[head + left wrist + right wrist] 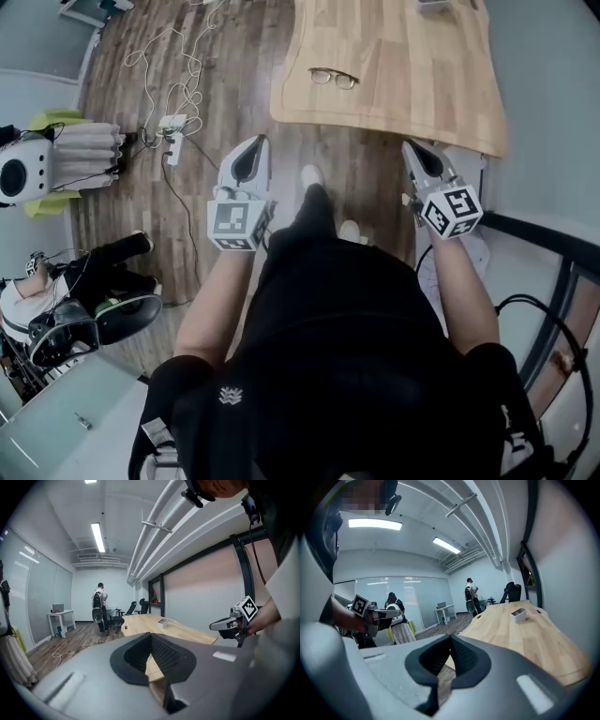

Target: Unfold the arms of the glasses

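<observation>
head view: one glasses (333,78), left gripper (259,141), right gripper (410,145).

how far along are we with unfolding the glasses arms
Done: nothing visible yet. The glasses lie untouched near the front edge of the wooden table; whether their arms are folded is too small to tell. In hand: nothing. The left claw and right claw are both shut, empty, short of the table. Left: reach, grip the frame, swing both arms out.
</observation>
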The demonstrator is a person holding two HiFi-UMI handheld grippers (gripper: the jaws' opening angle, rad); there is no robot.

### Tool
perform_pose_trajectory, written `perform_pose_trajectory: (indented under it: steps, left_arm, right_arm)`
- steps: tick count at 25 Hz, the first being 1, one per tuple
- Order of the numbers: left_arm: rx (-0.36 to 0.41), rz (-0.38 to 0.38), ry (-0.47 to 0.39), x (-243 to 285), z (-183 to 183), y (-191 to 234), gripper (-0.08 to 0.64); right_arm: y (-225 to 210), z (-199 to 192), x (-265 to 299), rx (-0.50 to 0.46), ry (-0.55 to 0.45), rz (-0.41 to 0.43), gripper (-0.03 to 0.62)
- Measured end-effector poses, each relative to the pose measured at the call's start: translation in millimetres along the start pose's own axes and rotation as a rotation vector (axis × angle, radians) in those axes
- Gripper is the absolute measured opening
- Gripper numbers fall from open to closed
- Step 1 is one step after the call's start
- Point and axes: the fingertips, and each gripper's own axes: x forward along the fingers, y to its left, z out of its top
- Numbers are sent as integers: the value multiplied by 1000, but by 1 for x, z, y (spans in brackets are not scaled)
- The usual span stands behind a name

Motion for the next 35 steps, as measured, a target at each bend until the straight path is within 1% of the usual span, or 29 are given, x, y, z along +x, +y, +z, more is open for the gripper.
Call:
perform_pose_trajectory:
  steps: [5,10,12,14,16,19,21,24,28,31,33,35]
  left_arm:
    - [1,-66,-6,64,7,28,6]
    - [22,-121,-14,123,18,71,6]
    - [8,-135,-12,144,19,89,6]
    - [-24,-146,-11,160,21,105,6]
    - [-48,-164,-13,174,20,119,6]
    - [-46,-197,-5,195,13,134,6]
    - [-41,-214,3,206,8,141,6]
    - [-34,-225,10,215,5,149,6]
    - [-31,-215,25,224,-4,154,6]
    - [-26,-212,40,230,-14,156,6]
    - [-28,-192,57,236,-21,161,6]
    - [-46,-156,81,243,-28,168,6]
  right_arm:
    - [-24,13,44,4,32,-37,2]
    - [-37,31,105,23,65,-54,1]
    - [-37,39,130,13,83,-51,2]
    - [-36,44,153,6,108,-45,2]
    - [-38,46,176,21,127,-50,2]
    - [-41,48,208,27,144,-55,2]
    - [-40,51,227,3,161,-41,2]
    - [-32,49,251,-30,209,1,2]
    - [-34,26,278,-65,319,69,2]
    - [-38,6,298,-125,386,121,2]
    - [-45,-7,312,-168,430,142,2]
    - [-51,-19,326,-201,479,168,2]
